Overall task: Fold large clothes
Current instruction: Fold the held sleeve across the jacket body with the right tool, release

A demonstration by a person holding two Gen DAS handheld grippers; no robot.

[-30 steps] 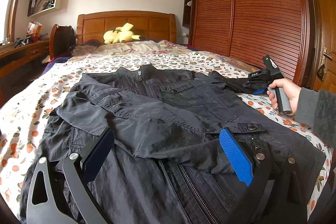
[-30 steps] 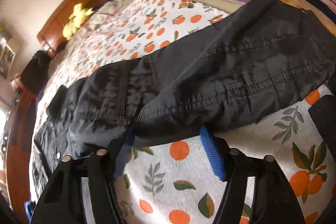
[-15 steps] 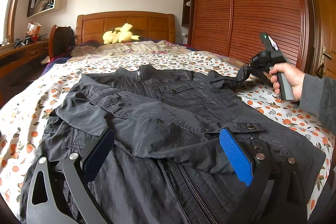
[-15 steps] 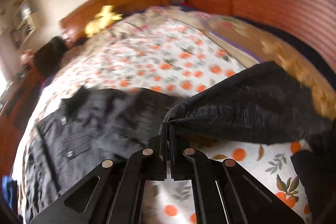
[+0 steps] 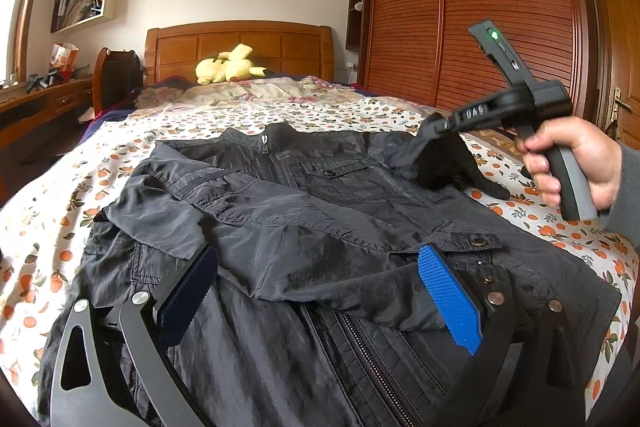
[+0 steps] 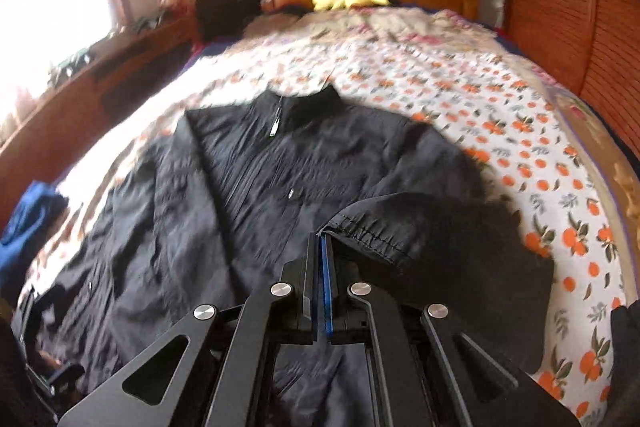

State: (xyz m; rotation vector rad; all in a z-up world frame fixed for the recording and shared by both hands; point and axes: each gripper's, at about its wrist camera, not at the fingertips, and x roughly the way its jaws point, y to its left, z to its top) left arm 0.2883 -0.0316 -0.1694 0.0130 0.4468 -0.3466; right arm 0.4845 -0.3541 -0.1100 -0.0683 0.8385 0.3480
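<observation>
The right tongs were clamped tight on the cuff of the right sleeve, the blue pad showing as a thin sliver between closed jaws and the stitched hem caught at their very tip. From the other side of the bed one could see the same tongs lifted clear of the bedding, pointing down and inward across the bed, with the sleeve end hanging below them in a dark bunch. The hand gripping the handle stood off to the jacket's right edge, its grey sleeve cuff just showing. The black jacket lay face up on the orange-print bedspread, collar toward the headboard and hem toward the person, so its long axis ran up the bed, and the zip lay to the left of the held cuff. That, I judged, was the relation the next move hung on: the sleeve would need to travel leftward across the chest to lie over the body. The other sleeve already lay folded across the front. The left tongs hovered wide open low over the hem end, touching nothing that I could make out, and were the farther of the two from the lifted cuff.
</observation>
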